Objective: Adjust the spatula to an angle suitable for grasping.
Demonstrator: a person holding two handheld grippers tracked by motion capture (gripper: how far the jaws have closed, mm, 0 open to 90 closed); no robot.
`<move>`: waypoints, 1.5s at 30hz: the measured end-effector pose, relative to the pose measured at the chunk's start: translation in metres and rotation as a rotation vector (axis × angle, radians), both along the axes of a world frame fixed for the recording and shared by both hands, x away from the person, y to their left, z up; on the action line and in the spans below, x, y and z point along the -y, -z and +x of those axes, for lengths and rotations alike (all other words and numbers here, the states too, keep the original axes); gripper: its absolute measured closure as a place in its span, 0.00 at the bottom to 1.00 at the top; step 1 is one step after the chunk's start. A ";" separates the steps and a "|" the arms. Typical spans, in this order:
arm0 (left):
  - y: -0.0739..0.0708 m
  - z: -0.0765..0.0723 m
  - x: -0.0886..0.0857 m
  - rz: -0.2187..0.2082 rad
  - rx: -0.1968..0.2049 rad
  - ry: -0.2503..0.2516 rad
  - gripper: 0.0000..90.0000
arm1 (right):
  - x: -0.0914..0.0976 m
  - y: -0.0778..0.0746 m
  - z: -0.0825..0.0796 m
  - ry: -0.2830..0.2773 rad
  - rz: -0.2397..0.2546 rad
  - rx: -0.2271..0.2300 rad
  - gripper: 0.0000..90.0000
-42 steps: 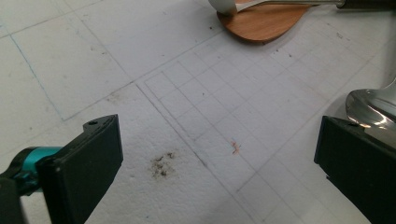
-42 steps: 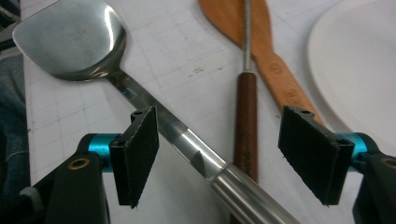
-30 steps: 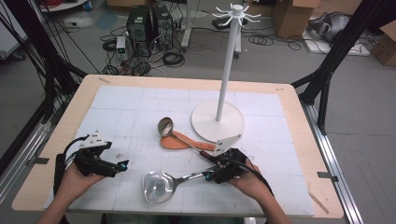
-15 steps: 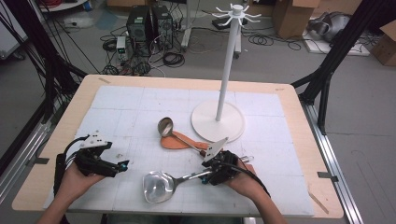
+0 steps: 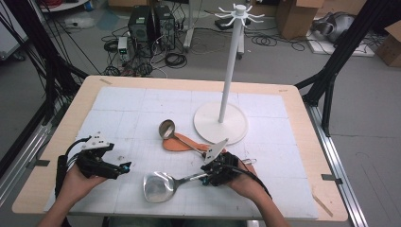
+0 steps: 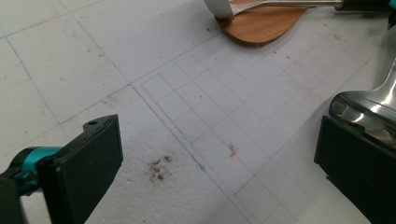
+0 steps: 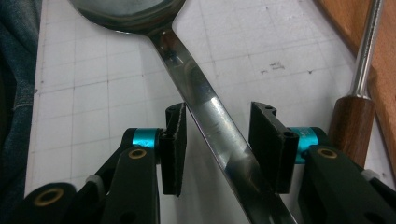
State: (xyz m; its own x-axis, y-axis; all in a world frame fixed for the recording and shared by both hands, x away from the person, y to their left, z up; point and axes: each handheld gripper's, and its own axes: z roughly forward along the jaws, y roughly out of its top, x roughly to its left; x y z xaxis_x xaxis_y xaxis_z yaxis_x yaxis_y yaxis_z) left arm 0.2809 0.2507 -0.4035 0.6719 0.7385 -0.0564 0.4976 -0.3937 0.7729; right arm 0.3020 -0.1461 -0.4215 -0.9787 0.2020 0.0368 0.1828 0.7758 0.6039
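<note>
A large steel spoon [image 5: 158, 185] lies near the table's front, bowl to the left. My right gripper [image 5: 204, 178] straddles its handle [image 7: 210, 121]. The jaws have just been closing, and a thin gap still shows beside each pad [image 7: 175, 144]. A small ladle [image 5: 166, 127] with a wooden grip [image 7: 352, 126] rests across a flat wooden spatula [image 5: 182, 143] just behind. My left gripper [image 5: 124, 168] hovers low at the front left, open and empty. In the left gripper view [image 6: 217, 163] the spoon's bowl [image 6: 369, 107] lies beyond the right jaw.
A tall white hook stand [image 5: 230, 61] rises from a round base [image 5: 220, 122] at mid-table, behind the utensils. White gridded foam [image 5: 142, 104] covers the wooden table [image 5: 302, 118]. The person's jeans [image 7: 14, 70] edge the right gripper view.
The right gripper's jaws have narrowed around the spoon's handle, and that hand has shifted slightly. The left gripper and the utensils have stayed put.
</note>
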 end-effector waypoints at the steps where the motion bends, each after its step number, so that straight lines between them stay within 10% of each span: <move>1: 0.000 0.000 0.000 0.000 -0.001 0.001 0.02 | -0.001 0.000 0.000 0.001 -0.002 -0.005 0.65; 45: -0.001 -0.001 0.001 -0.003 -0.002 0.008 0.02 | -0.030 -0.004 0.013 -0.055 -0.032 0.046 0.76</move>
